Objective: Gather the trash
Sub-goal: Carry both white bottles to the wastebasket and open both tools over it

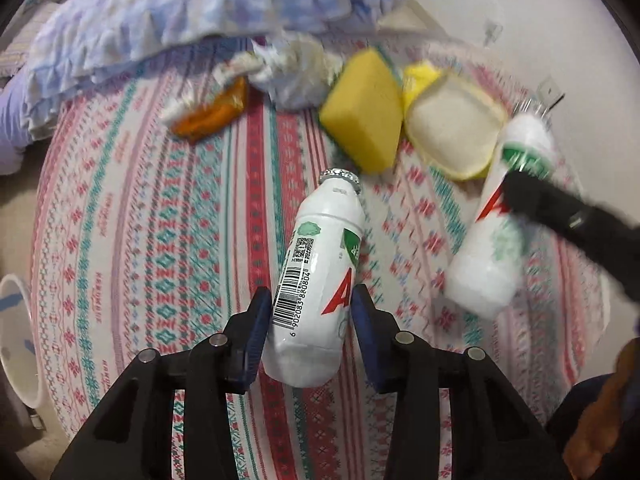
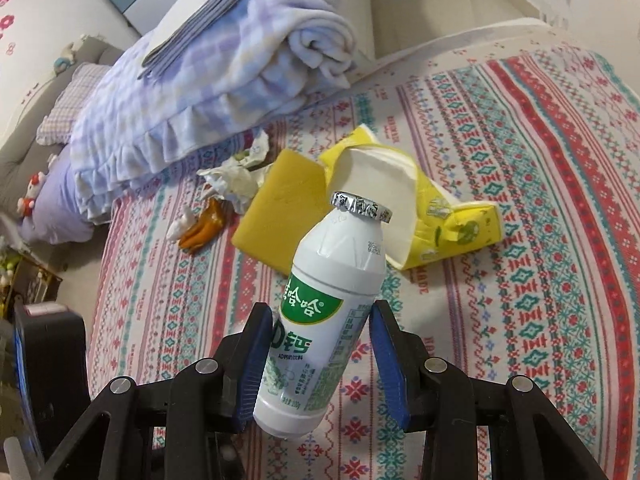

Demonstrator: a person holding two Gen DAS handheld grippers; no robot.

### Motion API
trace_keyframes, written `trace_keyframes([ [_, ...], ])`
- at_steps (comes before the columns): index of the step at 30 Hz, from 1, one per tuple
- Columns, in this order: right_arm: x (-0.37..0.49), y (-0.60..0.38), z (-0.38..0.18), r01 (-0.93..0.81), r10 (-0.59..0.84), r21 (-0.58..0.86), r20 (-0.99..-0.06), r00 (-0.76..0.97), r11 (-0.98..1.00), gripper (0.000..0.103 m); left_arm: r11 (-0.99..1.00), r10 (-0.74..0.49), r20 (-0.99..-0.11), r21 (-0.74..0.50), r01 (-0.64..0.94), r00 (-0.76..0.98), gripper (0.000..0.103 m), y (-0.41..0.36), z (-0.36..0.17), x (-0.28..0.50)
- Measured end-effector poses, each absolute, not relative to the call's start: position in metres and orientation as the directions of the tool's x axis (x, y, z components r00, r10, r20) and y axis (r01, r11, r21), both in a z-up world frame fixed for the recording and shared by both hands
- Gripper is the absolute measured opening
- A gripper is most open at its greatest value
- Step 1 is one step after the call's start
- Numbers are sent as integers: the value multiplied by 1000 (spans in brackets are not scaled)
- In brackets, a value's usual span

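My left gripper (image 1: pixel 310 316) is shut on a white drink bottle (image 1: pixel 316 280) with a barcode and a foil cap, held above the patterned bedspread (image 1: pixel 160 260). My right gripper (image 2: pixel 322 334) is shut on a second white bottle (image 2: pixel 324 312) with a green label, lifted off the bed. That bottle (image 1: pixel 500 216) and the right gripper's black finger (image 1: pixel 560 216) also show in the left wrist view at the right. On the bed beyond lie a yellow sponge (image 2: pixel 280 208), a torn yellow carton (image 2: pixel 420 216), crumpled tissue (image 2: pixel 236 178) and an orange wrapper (image 2: pixel 200 228).
A folded lilac blanket pile (image 2: pixel 224 60) lies at the back of the bed. A purple pillow and a small plush toy (image 2: pixel 28 196) sit at far left. A white bin rim (image 1: pixel 16 340) shows at the left edge. The left gripper's body (image 2: pixel 40 360) is at lower left.
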State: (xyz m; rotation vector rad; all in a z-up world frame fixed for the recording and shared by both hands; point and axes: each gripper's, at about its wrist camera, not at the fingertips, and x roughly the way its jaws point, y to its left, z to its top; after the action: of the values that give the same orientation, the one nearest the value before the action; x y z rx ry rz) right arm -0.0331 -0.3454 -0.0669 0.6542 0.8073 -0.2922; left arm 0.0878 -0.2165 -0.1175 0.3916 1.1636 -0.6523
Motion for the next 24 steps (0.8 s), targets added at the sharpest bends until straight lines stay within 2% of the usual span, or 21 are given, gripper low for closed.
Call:
trace_keyframes([
  [6, -32, -345, -66, 466, 4, 424, -743, 669, 777, 45, 776, -310, -911, -76, 626, 273, 43, -190, -92, 94],
  [24, -20, -312, -65, 359, 89, 456, -709, 700, 814, 45, 895, -324, -894, -182, 408, 311, 43, -93, -62, 133],
])
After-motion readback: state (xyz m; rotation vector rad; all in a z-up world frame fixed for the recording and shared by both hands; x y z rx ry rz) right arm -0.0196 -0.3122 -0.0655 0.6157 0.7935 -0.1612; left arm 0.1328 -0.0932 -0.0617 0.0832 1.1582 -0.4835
